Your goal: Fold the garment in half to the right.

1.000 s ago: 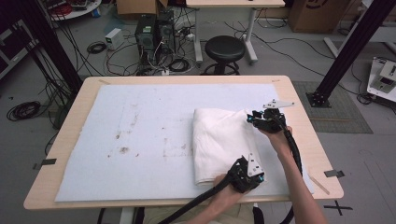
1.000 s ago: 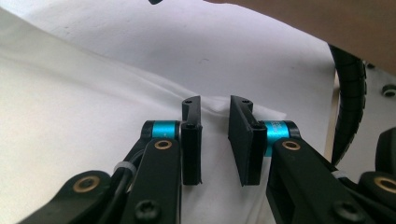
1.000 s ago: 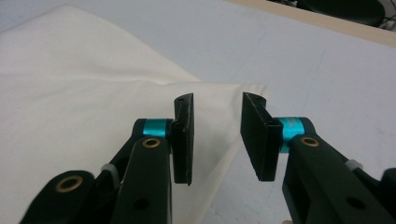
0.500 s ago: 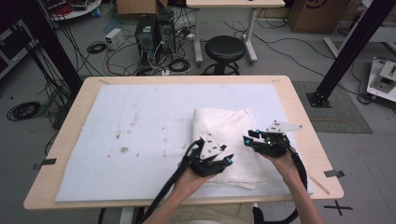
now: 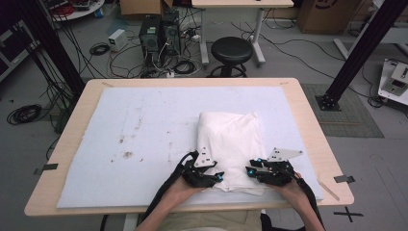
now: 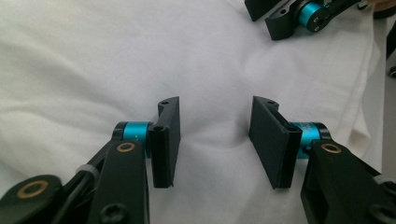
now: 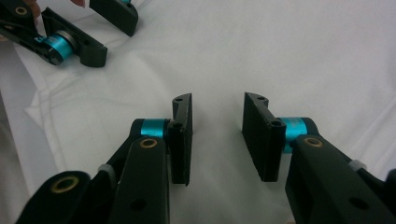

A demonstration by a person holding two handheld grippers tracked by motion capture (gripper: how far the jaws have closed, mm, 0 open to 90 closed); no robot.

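— High view first: where does the folded white cloth [image 5: 233,144] lie?

— On the pale mat [image 5: 120,144] covering the surface [image 5: 308,120], right of the middle, its near edge close to the person.

— And the left gripper [image 5: 219,177]?

— At the cloth's near left corner. Its jaws have just been opening; they stand spread over the fabric, pinching nothing.

— The right gripper [image 5: 250,171]?

— At the near right edge, jaws having just closed a little, apart above the cloth, nothing pressed between them.

— Beyond?

— A black stool [image 5: 232,49].
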